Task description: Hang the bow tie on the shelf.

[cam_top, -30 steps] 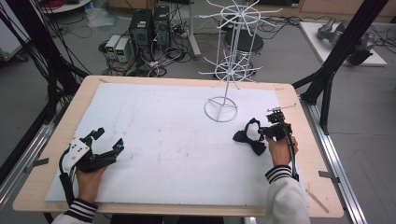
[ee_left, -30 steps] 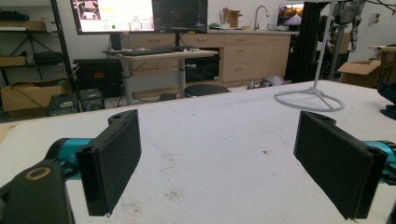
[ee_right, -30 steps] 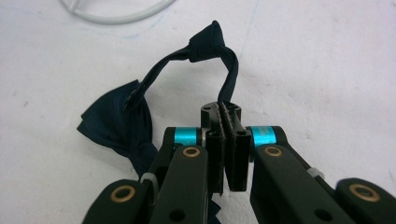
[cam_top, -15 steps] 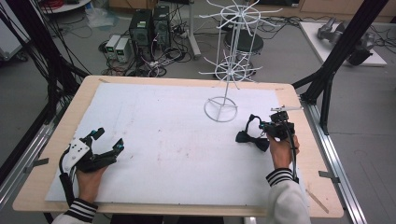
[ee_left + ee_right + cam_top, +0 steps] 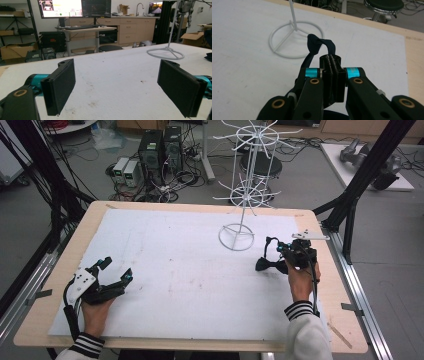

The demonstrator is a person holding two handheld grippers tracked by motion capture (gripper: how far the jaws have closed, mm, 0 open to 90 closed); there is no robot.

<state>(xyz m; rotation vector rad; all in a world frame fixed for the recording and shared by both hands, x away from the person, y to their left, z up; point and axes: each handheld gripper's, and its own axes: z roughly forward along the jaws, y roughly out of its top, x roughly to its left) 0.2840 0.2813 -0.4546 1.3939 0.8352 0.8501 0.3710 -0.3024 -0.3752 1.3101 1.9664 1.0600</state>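
The left gripper [image 5: 114,271] rested near the table's [image 5: 60,320] left front corner, jaws spread wide and empty. Toward the right edge, the right gripper [image 5: 333,65] pinched a dark strap, possibly a bow tie [image 5: 265,264], just beside the white wire rack's [image 5: 236,237] ring base. Its dangling loop could snag that base and tip the rack.

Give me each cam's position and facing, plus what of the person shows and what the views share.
High view: above the person's side, looking forward and down on the table; both forearms, left gripper, right gripper.
Left gripper view: low over the table, along its open jaws toward the white wire stand.
Right gripper view: looks down along shut jaws pinching a dark strap.
Shared: the stand's ring base, seen in all three.
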